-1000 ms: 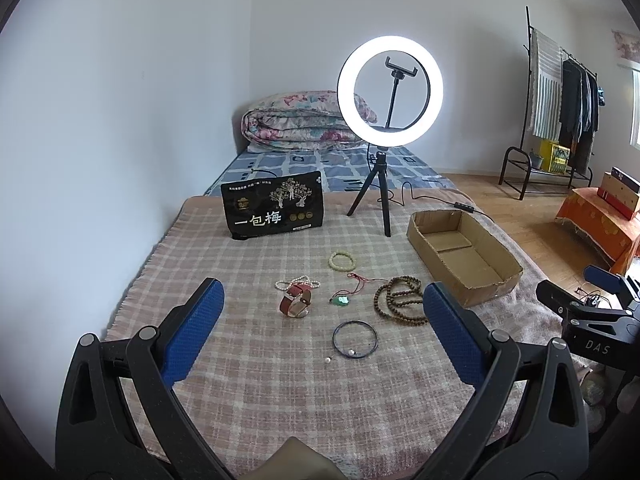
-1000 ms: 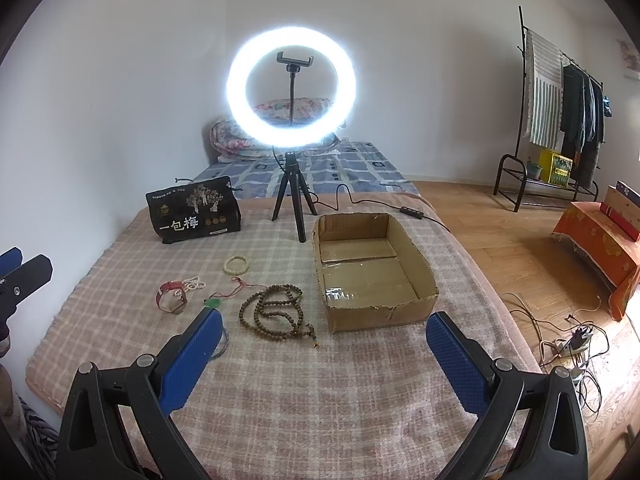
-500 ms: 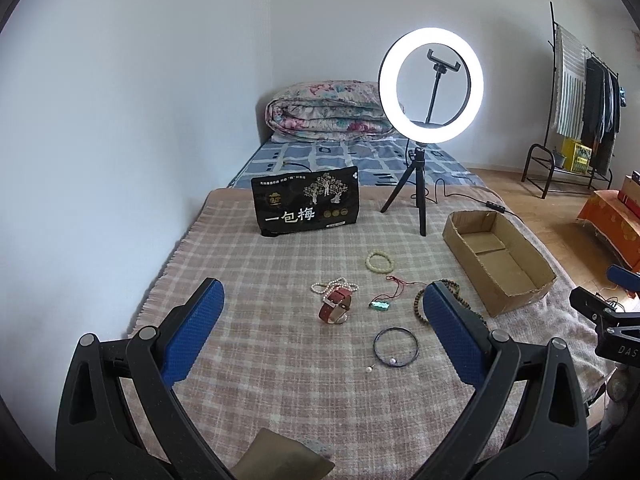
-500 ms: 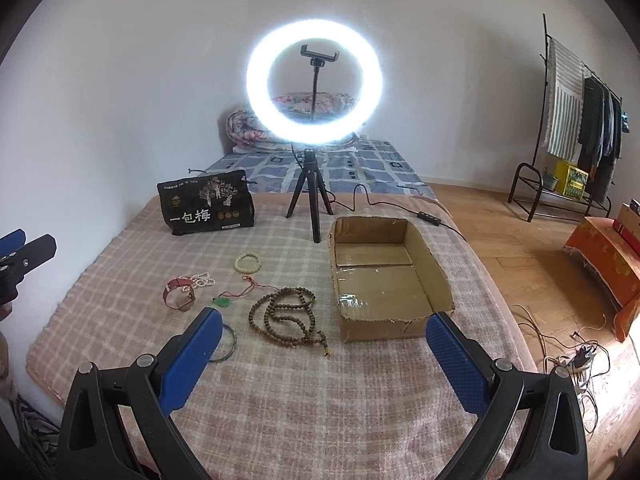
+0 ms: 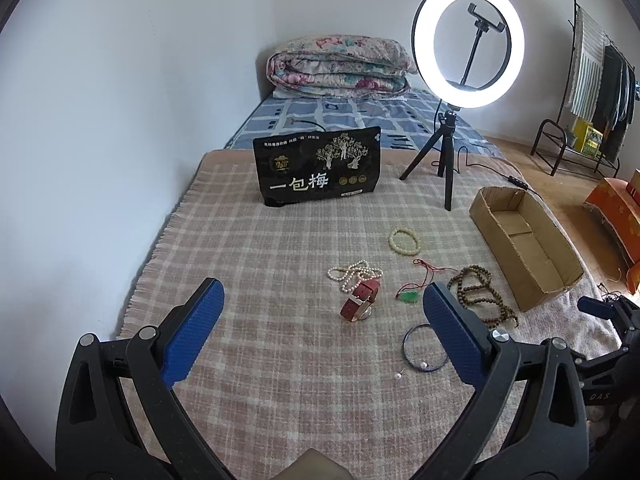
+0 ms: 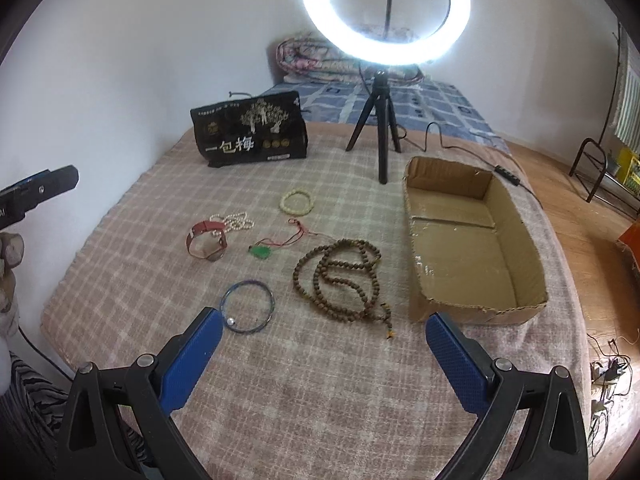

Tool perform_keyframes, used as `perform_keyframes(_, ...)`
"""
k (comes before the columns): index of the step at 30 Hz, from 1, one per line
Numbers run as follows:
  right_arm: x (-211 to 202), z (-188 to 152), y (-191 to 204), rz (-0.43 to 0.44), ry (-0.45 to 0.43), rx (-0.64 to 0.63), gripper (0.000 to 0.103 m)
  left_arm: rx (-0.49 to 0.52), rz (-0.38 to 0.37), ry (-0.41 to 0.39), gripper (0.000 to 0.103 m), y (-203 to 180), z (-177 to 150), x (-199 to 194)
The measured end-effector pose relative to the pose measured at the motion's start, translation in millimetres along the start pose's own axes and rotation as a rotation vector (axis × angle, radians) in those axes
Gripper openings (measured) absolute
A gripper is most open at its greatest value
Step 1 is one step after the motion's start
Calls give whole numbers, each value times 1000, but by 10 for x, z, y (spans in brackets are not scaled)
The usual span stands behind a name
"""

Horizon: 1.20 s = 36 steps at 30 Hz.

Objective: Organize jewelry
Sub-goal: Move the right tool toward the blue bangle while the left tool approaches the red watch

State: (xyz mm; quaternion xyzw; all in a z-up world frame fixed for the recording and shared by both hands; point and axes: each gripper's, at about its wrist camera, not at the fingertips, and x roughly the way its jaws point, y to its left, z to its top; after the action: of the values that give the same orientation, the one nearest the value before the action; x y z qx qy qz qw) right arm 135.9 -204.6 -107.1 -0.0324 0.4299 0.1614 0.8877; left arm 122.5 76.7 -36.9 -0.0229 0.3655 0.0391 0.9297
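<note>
White walls [image 5: 120,80] meet at a corner behind the bed. A plaid blanket [image 5: 280,240] covers the near mattress; a folded floral quilt [image 5: 340,64] lies on a blue sheet [image 5: 360,120]. Lit ring light [image 5: 468,40] on tripod. Wooden floor [image 6: 580,200]; clothes rack [image 5: 600,80] at right.

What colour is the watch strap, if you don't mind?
The watch strap is red, clearest in the right wrist view.

The left hand-held gripper's finger [image 5: 454,336] hides part of the dark bangle [image 5: 425,347]. The ring light [image 6: 386,12] is cut off by the right view's top edge.
</note>
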Motion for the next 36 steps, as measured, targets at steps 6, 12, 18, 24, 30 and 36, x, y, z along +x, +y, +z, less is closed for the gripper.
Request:
perform_keyframes(6, 401, -8, 169, 48, 74, -55, 103, -49, -53, 122, 99, 88, 30, 439)
perform_keyframes(12, 788, -43, 324, 88, 130, -96, 103, -2, -75, 233, 88, -5, -65, 862)
perform_keyframes(18, 1115, -56, 466, 77, 177, -148, 103, 34, -96, 300, 86, -85, -111, 1181)
perform_keyframes(24, 1382, -26, 575, 79, 226, -162, 103, 41, -105, 347, 86, -76, -122, 1422)
perform_keyframes(30, 1532, 40, 709, 88, 250, -183, 103, 26, -117, 367, 86, -31, -109, 1550)
perform_keyframes(36, 1681, 66, 811, 50, 284, -210, 101, 21, -114, 395, 77, -6, -130, 1694)
